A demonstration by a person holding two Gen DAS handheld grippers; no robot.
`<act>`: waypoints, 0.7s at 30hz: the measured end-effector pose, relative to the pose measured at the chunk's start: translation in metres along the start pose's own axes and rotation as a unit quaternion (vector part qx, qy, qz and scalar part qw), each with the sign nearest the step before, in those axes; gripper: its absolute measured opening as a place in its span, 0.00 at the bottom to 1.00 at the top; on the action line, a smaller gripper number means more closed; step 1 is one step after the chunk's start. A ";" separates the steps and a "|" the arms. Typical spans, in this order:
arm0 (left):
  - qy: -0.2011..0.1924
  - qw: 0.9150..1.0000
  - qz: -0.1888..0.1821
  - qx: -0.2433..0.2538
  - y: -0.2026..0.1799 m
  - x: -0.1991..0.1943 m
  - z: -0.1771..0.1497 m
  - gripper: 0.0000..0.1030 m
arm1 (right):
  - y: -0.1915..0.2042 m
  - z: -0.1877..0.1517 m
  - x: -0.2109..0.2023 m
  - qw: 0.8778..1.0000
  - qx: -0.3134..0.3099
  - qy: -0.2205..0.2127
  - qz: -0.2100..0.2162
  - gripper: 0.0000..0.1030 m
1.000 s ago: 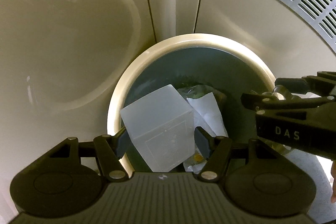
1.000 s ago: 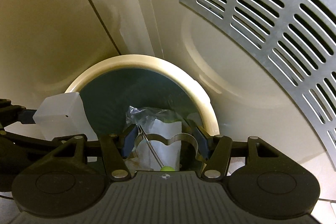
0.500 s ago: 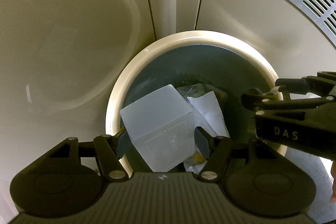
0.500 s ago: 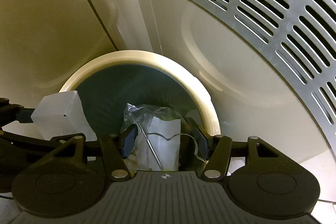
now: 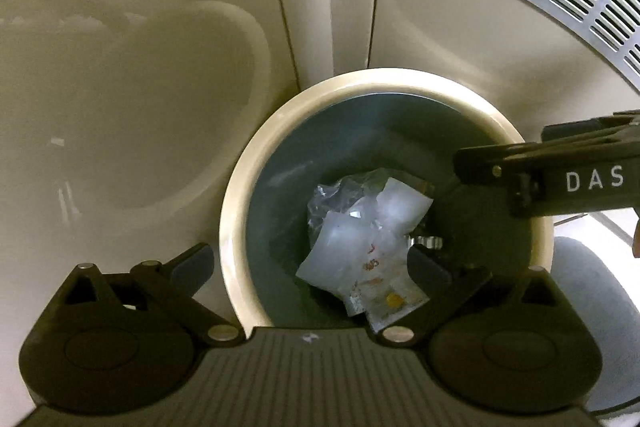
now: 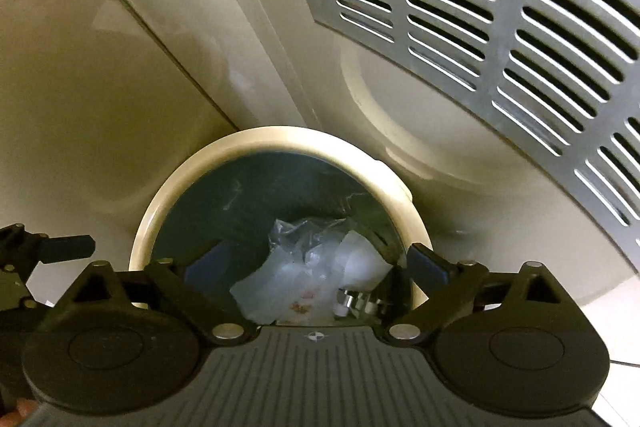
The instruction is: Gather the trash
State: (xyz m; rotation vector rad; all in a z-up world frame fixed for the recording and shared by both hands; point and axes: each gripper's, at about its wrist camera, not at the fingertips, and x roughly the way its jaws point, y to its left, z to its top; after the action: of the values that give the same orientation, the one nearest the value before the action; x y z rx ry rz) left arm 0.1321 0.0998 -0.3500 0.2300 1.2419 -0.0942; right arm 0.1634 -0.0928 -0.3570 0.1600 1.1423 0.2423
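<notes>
Beige wall panels (image 5: 160, 67) behind, grey slotted vent grille (image 6: 500, 27) upper right. Round bin (image 5: 240, 219) with cream rim and dark liner against the wall, seen from above in both views. Trash pile at the bin bottom: translucent plastic box (image 5: 340, 251) lying tilted, white wrapper (image 5: 400, 207) beside it, crumpled clear film (image 6: 304, 231) behind, small metal piece (image 6: 360, 301) at the right edge of the pile. Left claw (image 5: 310, 267) above the bin, jaws just opened wide, nothing between them. Right claw (image 6: 316, 263) also above the bin, jaws just opened wide, empty; seen in left view at right (image 5: 520, 179), marked DAS
</notes>
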 end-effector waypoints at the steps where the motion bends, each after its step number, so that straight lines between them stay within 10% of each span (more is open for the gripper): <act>1: -0.003 1.000 0.001 -0.003 0.001 -0.004 -0.001 1.00 | 0.001 -0.001 -0.003 1.000 0.001 0.001 0.000 0.95; 21: -0.039 0.997 0.031 -0.054 0.007 -0.089 -0.050 1.00 | 0.035 -0.062 -0.111 0.996 -0.035 -0.072 -0.034 1.00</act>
State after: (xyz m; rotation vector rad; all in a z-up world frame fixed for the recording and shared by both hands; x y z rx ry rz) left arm 0.0582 0.1130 -0.2807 0.1692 1.1583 0.0185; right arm 0.0596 -0.0889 -0.2757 0.0750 0.9937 0.2067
